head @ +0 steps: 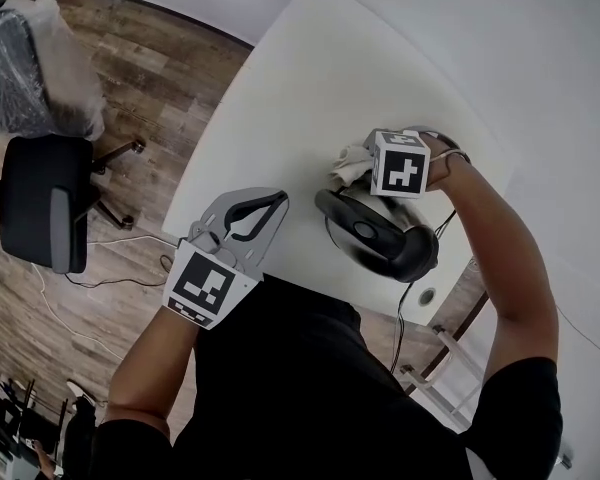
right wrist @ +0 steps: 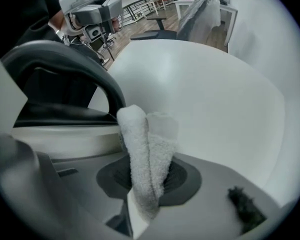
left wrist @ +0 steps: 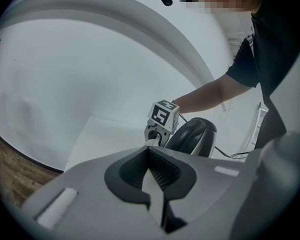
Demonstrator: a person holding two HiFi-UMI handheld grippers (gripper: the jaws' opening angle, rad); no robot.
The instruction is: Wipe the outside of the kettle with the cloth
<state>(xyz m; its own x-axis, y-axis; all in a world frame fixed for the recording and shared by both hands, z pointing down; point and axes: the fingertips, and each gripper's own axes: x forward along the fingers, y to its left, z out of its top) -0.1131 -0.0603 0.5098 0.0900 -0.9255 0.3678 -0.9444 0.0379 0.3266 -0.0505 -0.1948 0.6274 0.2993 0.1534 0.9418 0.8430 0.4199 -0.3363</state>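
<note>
Between the jaws of the right gripper (right wrist: 142, 194) sits the white cloth (right wrist: 147, 149), folded into a thick roll and pinched tight, its fluffy end standing up past the fingertips. Just to the left of that roll, and very close in, comes the kettle (right wrist: 60, 114): dark curved handle on top, pale body below, filling that side of the right gripper view. Whether the cloth actually presses on the kettle's wall, the pictures don't settle; it is right beside the handle's end. Over to the left gripper (left wrist: 157, 184) now, and its jaws are pressed together with nothing between them, the ribbed pads meeting in a closed seam. It hangs at the near edge of the white table (head: 310, 78), pointing across towards the kettle and the other gripper beyond it, apart from both. From the head view, the kettle stands upright on the table between the two grippers, nearer the right one, which comes in from its far side with the cloth leading. A dark cable (head: 405, 318) drops off the table edge just behind the kettle. Further out on the left gripper's side there is wooden floor (head: 150, 98) and a black office chair (head: 45, 213).
</note>
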